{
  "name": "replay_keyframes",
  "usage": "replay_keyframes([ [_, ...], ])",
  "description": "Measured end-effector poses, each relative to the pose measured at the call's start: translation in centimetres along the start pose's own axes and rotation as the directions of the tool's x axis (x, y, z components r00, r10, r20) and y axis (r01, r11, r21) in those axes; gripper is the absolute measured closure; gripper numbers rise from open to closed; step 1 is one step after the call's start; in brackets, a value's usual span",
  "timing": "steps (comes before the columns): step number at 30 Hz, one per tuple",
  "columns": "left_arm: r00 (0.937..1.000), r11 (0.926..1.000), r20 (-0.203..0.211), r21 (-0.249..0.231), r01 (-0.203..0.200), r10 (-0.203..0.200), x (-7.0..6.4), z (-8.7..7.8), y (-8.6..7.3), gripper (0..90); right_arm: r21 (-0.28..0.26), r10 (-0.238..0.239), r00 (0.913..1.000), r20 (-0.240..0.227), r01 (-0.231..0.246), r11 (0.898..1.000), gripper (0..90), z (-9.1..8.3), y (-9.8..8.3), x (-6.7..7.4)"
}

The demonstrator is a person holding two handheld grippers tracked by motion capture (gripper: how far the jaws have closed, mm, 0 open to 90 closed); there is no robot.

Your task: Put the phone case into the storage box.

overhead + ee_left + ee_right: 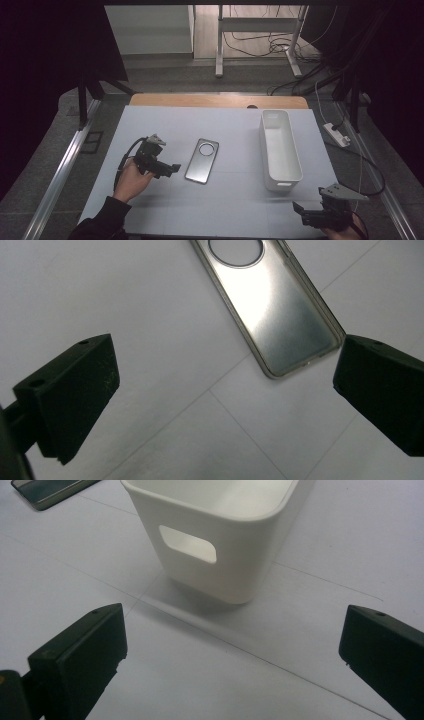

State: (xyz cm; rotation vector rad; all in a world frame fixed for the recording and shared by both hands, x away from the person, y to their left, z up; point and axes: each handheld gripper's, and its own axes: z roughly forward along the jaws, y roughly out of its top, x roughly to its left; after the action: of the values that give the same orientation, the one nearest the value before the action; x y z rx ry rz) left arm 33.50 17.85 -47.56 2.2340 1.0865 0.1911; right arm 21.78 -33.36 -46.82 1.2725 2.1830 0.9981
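The left tool [172,168], jaws wide and empty, sits just at nine o'clock of the phone case [202,160], while the right tool [298,207] gapes empty at five o'clock of the white bin [280,150].

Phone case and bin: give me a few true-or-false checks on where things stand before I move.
1. The phone case lies flat on the table. True.
2. The left gripper is shut on the case. False: its jaws are open, beside the case.
3. The white bin holds the case. False: the bin is empty.
4. The right gripper is open, near the bin's handle end. True.
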Motion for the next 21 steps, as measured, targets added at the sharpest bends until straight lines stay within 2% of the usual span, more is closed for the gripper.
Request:
replay_keyframes([
  [6,1.0000,0.9999,0.003,0.015,0.003,-0.003,-0.2,1.1,1.1,0.0,-0.004,0.000,1.0000,-0.004,0.000,1.000,0.0,0.0,0.0,0.0],
  [13,0.9998,0.9988,-0.003,0.044,-0.020,0.020,-0.4,2.1,2.1,0.0,-0.004,0.000,1.0000,-0.006,0.000,1.000,0.0,0.0,0.0,0.0],
  [21,0.9997,0.9978,-0.004,0.062,-0.024,0.024,-0.6,3.2,3.1,0.0,-0.005,0.000,1.0000,-0.007,0.000,1.000,0.0,0.0,0.0,0.0],
])
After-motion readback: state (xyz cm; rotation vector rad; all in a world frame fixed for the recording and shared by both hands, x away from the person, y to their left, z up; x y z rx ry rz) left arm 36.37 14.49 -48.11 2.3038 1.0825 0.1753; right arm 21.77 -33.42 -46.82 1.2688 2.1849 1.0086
